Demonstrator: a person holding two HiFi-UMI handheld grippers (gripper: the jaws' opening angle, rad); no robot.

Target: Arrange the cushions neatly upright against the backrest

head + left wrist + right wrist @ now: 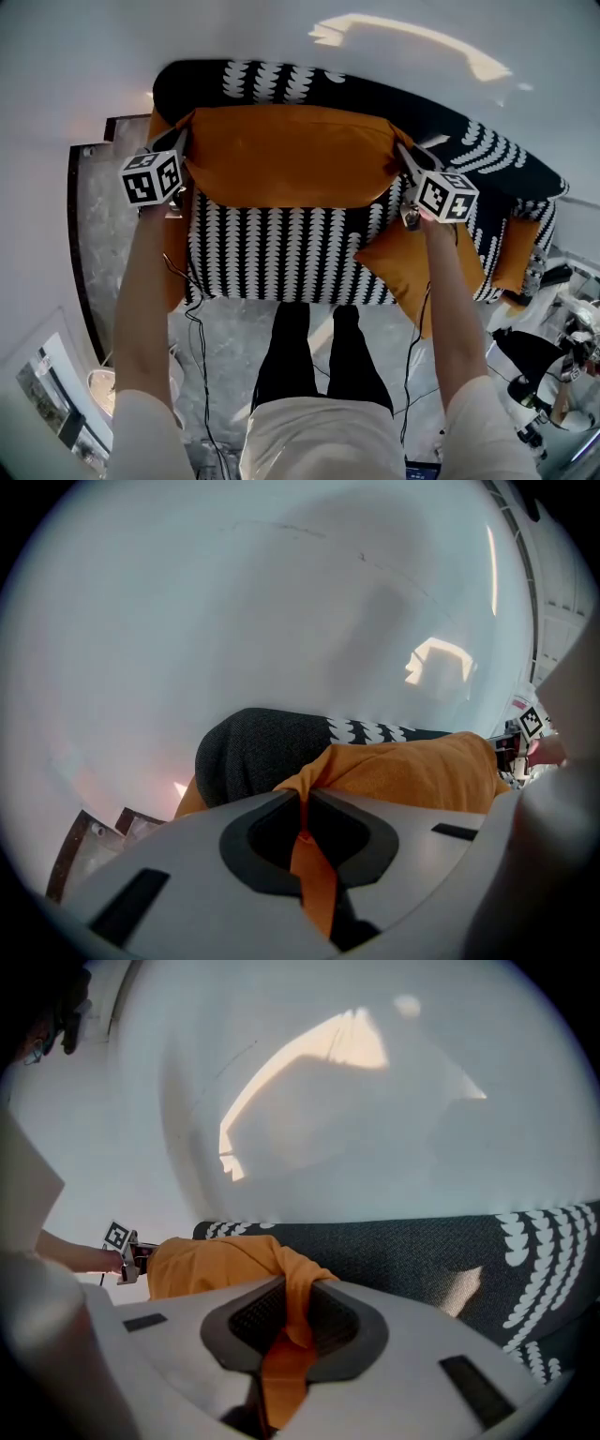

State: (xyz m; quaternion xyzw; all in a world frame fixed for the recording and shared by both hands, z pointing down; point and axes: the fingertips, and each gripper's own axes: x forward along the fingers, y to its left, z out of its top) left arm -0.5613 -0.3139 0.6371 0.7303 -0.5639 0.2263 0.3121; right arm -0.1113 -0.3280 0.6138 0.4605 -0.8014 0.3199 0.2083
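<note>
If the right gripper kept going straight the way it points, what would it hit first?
Apart from the orange cushion it grips, the right gripper would probably meet the sofa backrest first; depth is unclear.

Home living room: patterned sofa (281, 255), orange cushions (281, 155), marble-look floor (120, 246), plain white wall (75, 56).

- Head view: from overhead, facing steeply down onto the sofa (281, 253), far enough to take in the left gripper (180, 148), the right gripper (406, 161) and the floor (98, 244).
- Left gripper view: riding on the left gripper, looking along its jaws across the orange cushion (412, 771) toward the right gripper; very near the fabric.
- Right gripper view: mirrored, looking back toward the left gripper.
- Shared by all three: cushion, sofa backrest (281, 80), white wall (84, 56).
</note>
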